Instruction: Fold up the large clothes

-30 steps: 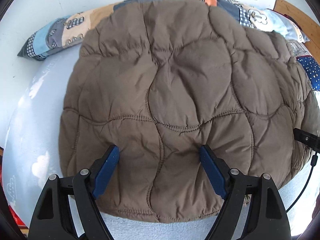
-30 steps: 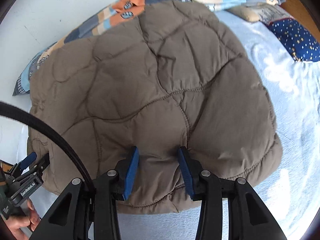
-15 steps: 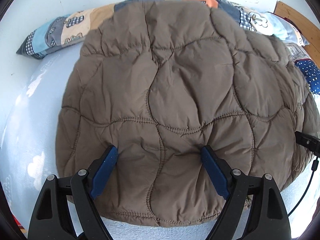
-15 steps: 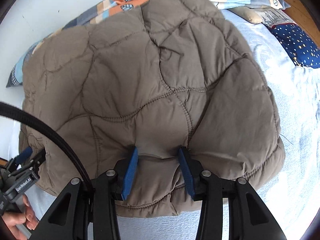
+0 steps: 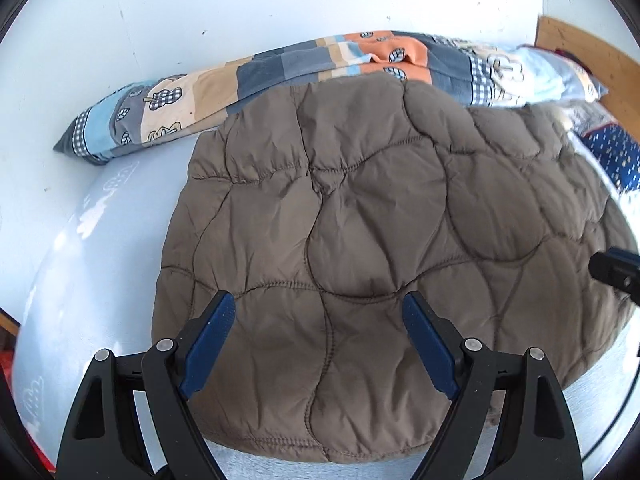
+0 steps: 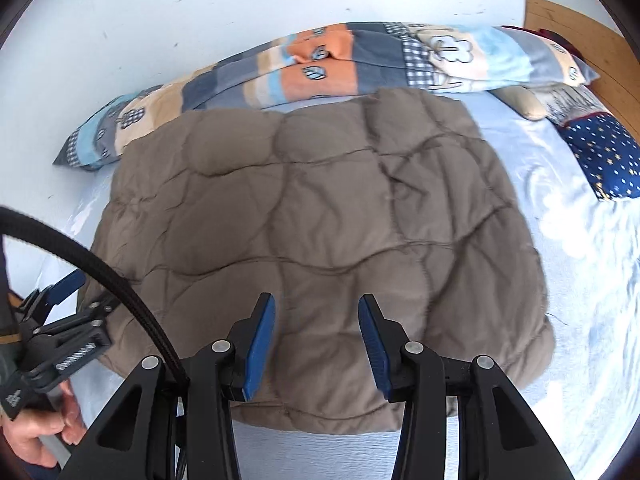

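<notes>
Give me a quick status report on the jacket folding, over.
Left gripper open, right gripper open, both above the near hem, holding nothing. Brown quilted jacket folded in a flat bundle on the bed. Patchwork pillow lies behind it, nothing blocking.

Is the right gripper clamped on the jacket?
No: the right gripper is open above the brown quilted jacket, fabric visible between its fingers.

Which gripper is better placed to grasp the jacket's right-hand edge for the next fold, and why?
The right gripper, probably. It hangs open over the brown quilted jacket with that edge fully in its view, whereas the left gripper, also open, sits over the jacket's left half.
</notes>
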Action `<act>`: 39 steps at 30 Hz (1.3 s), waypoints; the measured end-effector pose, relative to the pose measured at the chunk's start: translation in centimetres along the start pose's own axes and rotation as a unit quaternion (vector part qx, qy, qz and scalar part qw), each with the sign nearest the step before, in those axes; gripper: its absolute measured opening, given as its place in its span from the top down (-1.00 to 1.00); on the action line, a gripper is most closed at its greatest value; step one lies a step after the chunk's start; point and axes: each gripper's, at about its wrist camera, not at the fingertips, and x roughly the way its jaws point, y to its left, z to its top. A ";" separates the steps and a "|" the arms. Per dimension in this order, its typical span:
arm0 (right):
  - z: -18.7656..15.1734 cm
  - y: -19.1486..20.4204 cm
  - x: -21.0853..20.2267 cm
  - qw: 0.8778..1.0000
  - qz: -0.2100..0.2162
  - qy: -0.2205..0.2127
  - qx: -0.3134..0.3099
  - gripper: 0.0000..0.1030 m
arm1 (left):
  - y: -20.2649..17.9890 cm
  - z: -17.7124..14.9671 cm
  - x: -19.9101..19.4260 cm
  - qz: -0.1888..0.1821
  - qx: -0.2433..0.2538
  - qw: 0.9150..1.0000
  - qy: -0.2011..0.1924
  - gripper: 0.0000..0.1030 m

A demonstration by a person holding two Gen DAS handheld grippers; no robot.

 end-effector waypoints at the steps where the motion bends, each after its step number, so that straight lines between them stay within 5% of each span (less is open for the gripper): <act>1: 0.0 0.3 0.1 1.000 0.003 0.001 -0.001 0.09 | 0.0 -0.1 0.1 0.004 0.004 1.000 0.001 -0.66; 33: -0.3 1.1 3.7 0.999 0.011 0.034 -0.014 -0.02 | -0.5 -0.3 0.5 0.038 0.039 0.998 -0.018 -0.66; 39: 0.8 -0.8 1.6 1.000 0.021 0.003 0.003 -0.02 | 2.5 0.4 0.6 0.027 -0.002 1.000 -0.009 -0.66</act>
